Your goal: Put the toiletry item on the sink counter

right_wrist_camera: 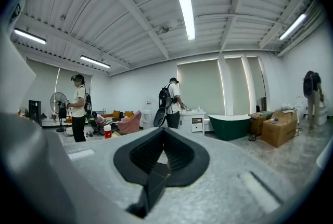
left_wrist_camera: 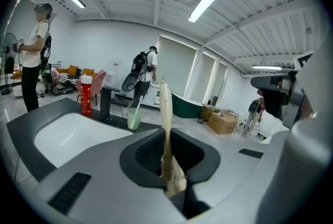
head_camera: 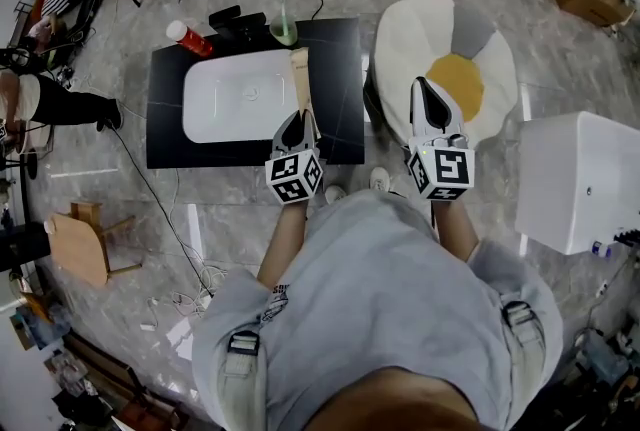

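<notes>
Carrying a slim beige toiletry item (left_wrist_camera: 165, 114), perhaps a tube, clamped in the left gripper (head_camera: 297, 122) above the dark sink counter (head_camera: 338, 59) beside the basin (head_camera: 240, 99); next, lowering onto bare counter and letting go; right gripper (head_camera: 427, 89) closed, empty.
</notes>
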Available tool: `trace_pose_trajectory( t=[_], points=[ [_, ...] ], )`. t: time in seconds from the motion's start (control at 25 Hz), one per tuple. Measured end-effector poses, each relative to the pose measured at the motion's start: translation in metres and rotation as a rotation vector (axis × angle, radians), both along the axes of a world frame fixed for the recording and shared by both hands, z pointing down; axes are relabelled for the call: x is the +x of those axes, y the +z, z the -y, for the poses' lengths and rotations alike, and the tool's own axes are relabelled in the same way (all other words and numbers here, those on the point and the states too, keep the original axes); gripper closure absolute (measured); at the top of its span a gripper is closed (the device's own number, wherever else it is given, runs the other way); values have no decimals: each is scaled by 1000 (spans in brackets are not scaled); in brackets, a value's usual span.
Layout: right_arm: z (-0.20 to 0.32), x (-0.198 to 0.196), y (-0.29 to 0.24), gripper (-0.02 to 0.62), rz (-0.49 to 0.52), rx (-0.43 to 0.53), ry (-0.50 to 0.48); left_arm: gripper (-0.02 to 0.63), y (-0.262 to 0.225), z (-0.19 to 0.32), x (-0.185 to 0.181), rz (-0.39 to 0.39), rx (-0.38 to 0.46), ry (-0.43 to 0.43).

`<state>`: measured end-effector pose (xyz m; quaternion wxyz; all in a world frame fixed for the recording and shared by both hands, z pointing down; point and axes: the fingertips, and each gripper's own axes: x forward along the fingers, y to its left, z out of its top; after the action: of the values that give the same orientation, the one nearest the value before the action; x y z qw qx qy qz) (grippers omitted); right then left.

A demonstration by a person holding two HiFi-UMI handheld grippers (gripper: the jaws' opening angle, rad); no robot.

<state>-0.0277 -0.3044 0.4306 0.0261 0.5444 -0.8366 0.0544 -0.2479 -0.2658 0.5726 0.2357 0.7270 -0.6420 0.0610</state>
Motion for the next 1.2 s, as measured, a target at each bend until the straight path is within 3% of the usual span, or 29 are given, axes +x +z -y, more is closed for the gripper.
trace_pose_trajectory(
  t=[0.64, 0.88, 1.2],
  points=[
    [4, 6, -8, 591, -5, 18, 27, 574, 55, 7, 2, 10, -101, 29],
    [5, 9, -9, 591, -3, 21, 35, 574, 72, 10, 2, -37, -136, 18],
    [4, 12, -9, 591, -4, 19, 45, 574, 105, 13, 3, -43, -209, 27]
  ],
)
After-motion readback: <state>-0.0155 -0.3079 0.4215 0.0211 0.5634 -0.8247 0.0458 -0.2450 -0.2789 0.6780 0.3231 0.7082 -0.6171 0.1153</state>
